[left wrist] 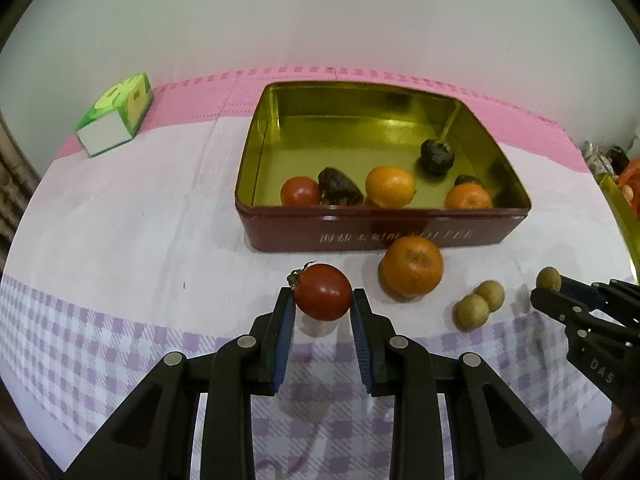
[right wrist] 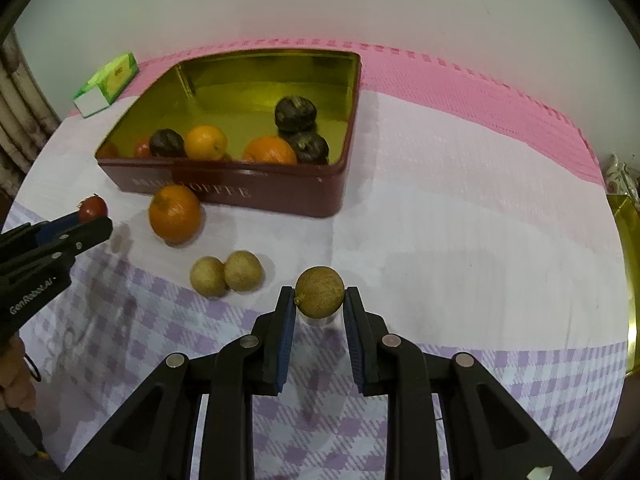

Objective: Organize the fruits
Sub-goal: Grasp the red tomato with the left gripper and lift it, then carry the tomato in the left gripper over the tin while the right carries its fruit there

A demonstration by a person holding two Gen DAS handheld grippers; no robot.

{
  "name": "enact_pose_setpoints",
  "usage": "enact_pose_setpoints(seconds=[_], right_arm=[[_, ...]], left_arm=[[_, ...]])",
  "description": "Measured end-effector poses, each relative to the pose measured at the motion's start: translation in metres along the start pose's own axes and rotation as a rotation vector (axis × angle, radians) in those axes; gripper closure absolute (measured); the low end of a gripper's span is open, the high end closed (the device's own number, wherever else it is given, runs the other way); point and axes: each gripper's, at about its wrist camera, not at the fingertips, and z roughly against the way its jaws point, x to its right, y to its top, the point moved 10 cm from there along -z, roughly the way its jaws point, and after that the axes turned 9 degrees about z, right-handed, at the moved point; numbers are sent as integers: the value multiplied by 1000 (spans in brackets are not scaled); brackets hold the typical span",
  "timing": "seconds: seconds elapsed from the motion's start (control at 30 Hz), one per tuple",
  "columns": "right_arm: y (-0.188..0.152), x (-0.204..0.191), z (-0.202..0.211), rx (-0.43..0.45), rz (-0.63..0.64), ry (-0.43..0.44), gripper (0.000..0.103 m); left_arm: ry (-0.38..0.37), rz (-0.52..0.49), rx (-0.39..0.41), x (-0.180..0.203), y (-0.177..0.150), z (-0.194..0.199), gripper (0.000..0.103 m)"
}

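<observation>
Left hand-held gripper [left wrist: 323,300] is clamping a small red stemmed tomato [left wrist: 323,291], right hand-held gripper [right wrist: 319,300] is pinching a round tan longan-like fruit [right wrist: 320,291]; both are hanging lifted off the checked-cloth bench [right wrist: 460,240], prob. heading w/ them to the dark-red, gold-lined metal tin [left wrist: 380,234], already holding fruit.

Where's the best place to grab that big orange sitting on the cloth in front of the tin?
Grip the orange across its widest middle, coming down from above. It is round and nearly touches the tin behind it, so set the fingers left and right, where the cloth is bare.
</observation>
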Motion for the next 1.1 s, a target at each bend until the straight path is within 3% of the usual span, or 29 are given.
enact_pose_setpoints(seconds=[0.47,1.1], right_arm=[[55,1,19,69,18,25,80],[95,-6,-18,36,54,50,80]], left_arm=[[-13,4,56,4,48,12,74],[-1,-3,22,4,80,-25,74]])
